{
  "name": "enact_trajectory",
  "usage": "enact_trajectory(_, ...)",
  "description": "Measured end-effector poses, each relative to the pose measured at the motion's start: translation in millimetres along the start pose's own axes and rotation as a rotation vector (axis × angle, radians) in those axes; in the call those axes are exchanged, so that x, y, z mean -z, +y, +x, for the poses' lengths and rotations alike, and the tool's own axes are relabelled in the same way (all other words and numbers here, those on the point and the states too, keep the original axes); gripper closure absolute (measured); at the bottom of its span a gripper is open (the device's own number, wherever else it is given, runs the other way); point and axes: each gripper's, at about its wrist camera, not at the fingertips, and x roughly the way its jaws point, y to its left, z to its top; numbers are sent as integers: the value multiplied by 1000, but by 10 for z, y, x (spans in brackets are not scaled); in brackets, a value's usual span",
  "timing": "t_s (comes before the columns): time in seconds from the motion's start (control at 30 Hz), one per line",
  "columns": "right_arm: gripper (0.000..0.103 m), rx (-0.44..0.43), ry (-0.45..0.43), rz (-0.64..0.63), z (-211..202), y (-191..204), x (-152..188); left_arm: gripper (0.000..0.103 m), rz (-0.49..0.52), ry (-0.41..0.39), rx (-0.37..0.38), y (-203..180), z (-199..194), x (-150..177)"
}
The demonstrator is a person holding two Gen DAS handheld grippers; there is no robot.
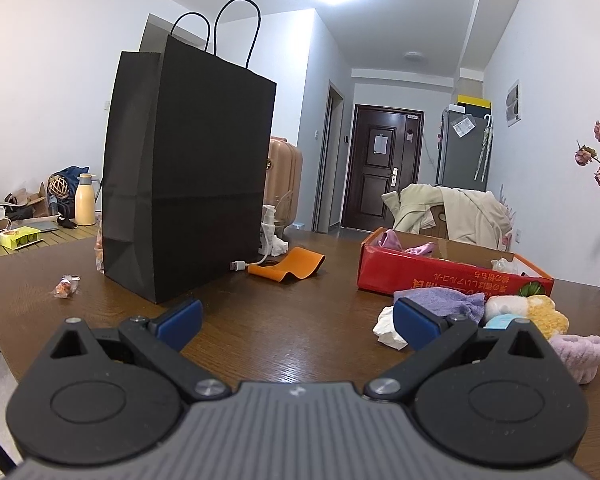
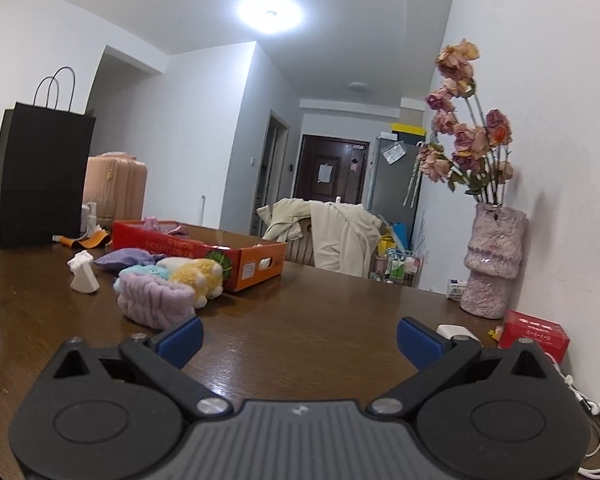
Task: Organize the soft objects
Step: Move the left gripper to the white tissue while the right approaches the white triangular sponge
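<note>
1. My left gripper (image 1: 298, 326) sits low in the frame with its blue pads spread wide and nothing between them, only bare wooden table (image 1: 260, 320) under the gap.
2. My right gripper (image 2: 300, 338) is likewise spread wide and empty, at the bottom of its view.
3. In the right wrist view, the soft things lie in a cluster left of centre: a lavender plush headband (image 2: 154, 298) nearest me, a yellow plush toy (image 2: 198, 276) touching it behind, a mint fluffy piece (image 2: 144, 272) and a purple cloth (image 2: 130, 260) further back.
4. A crumpled white tissue (image 2: 83, 274) stands just left of that cluster.
5. The red cardboard box (image 2: 204, 254) sits right behind the pile, open at the top, with pinkish cloth showing in its far left end.
6. In the left wrist view the same pile sits at lower right, partly hidden by my right-hand pad.
7. A tall black paper bag (image 1: 188, 176) stands upright, left of centre, in the left view.
8. An orange curved strip (image 1: 290, 266) lies between the bag and the box.
9. A vase of dried roses (image 2: 492, 260) stands against the wall at right.
</note>
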Motion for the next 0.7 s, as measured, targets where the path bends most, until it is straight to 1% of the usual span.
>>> enact_trajectory(0.1,0,-46,14,3,78,79,-44,0,-6,6,-5,19,34,6)
enact_trajectory(0.2,0,-112,-8,24,126,210,-156,0,-10,14,-10,36,85,-5)
enact_trajectory(0.27,0,-164,-29,34,155,352,-276,0,-13,20,-6,41,123,-15)
enact_trajectory(0.33,0,-204,-23,13,209,535,-398,0,-9,30,2,41,176,-20)
enact_trajectory(0.4,0,-239,-20,-22,283,754,-508,0,3,47,21,32,244,-26)
enact_trajectory(0.47,0,-268,-9,7,379,942,-593,0,15,63,48,18,318,-29)
enact_trajectory(0.5,0,-296,4,31,436,1042,-626,0,24,73,62,8,359,-32)
enact_trajectory(0.57,0,-342,40,38,561,1254,-670,0,50,101,99,-25,466,-45)
enact_trajectory(0.63,0,-366,70,43,701,1484,-694,0,73,130,140,-70,574,-60)
enact_trajectory(0.7,0,-368,102,81,865,1695,-720,0,90,162,177,-131,705,-71)
